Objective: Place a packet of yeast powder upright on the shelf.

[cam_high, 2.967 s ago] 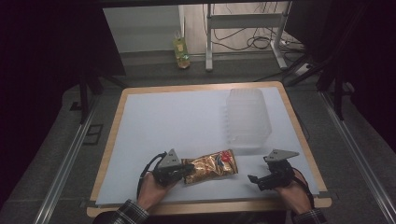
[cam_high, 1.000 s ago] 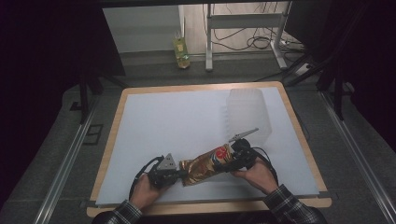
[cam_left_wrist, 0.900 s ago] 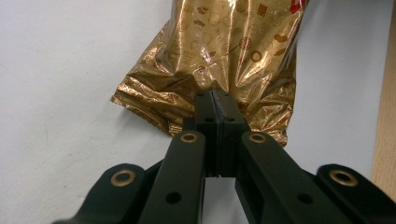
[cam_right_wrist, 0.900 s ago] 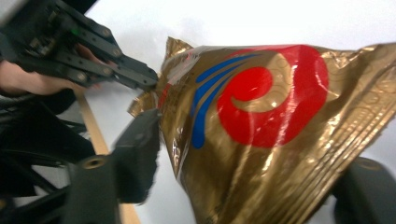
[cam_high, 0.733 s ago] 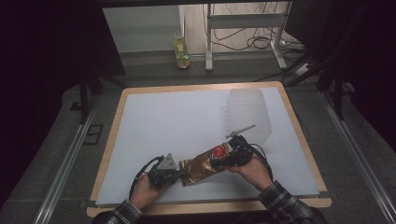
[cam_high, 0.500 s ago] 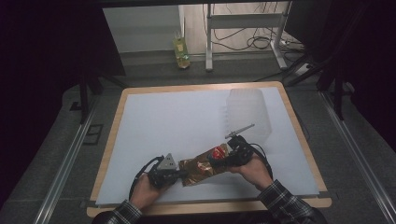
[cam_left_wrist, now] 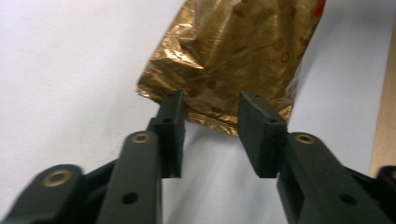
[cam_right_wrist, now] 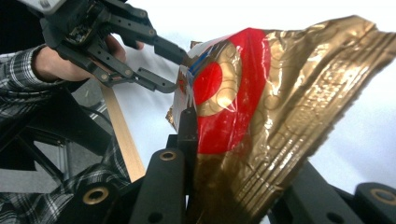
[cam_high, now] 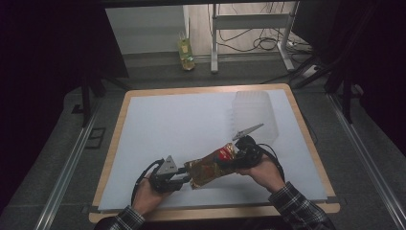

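Observation:
A crinkled gold snack bag [cam_high: 210,165] with a red patch lies near the front of the white mat. My right gripper [cam_high: 239,155] is shut on its right end and holds that end a little off the mat; in the right gripper view the bag [cam_right_wrist: 261,107] sits clamped between the jaws of the right gripper [cam_right_wrist: 233,154]. My left gripper [cam_high: 184,178] is at the bag's left end. Its jaws have just been opening, and in the left gripper view the left gripper [cam_left_wrist: 211,98] stands open, with the bag's edge [cam_left_wrist: 224,56] at the fingertips [cam_left_wrist: 170,121] and the pads apart from it.
A clear ribbed plastic container [cam_high: 253,117] lies at the back right of the mat [cam_high: 182,120]. The wooden table edge [cam_high: 210,213] runs close in front of both hands. A yellow bottle [cam_high: 186,50] stands on the floor beyond the table.
The right hand came in from the table's right side, took the bag's right end and raised it slightly. The left hand stayed at the bag's left end.

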A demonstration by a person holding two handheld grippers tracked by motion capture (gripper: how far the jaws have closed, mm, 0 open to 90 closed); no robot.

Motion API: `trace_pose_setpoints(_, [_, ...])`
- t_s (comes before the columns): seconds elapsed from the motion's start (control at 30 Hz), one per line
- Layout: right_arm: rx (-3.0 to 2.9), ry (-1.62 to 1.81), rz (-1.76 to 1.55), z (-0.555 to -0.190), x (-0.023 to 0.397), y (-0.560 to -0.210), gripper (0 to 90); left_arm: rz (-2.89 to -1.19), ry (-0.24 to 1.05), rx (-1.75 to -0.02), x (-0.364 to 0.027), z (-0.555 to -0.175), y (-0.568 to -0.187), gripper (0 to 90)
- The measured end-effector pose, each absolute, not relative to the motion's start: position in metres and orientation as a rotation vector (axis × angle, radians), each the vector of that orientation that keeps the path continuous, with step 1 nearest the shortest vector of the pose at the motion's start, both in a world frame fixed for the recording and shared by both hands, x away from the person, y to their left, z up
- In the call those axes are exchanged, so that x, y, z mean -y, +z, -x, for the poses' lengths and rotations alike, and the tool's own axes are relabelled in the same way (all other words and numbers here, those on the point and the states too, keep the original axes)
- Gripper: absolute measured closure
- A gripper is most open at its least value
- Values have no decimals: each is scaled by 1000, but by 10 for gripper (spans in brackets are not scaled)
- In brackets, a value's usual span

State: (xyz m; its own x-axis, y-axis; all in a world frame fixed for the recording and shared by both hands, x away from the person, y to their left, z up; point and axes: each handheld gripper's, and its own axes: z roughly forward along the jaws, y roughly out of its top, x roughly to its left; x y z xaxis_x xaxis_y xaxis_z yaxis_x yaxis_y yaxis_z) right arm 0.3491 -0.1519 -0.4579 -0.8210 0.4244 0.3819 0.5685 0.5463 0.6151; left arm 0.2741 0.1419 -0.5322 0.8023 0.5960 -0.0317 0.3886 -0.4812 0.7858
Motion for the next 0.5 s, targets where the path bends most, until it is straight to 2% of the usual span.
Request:
trace_pose_setpoints(0.33, [2666,-1170,811,-351,156,-441,740,-2091,322,-736,-144,-274,-531,426])
trace_pose_setpoints(0.37, [2677,-1181,806,-352,157,-439,740,-2088,325,-738,-144,-275,-531,370])
trace_pose_setpoints(0.43, [2684,-1180,807,-352,158,-437,740,-2079,330,-745,-145,-275,-531,361])
trace_pose_setpoints(0.5, [2700,-1184,799,-353,159,-435,740,-2065,330,-755,-146,-276,-531,307])
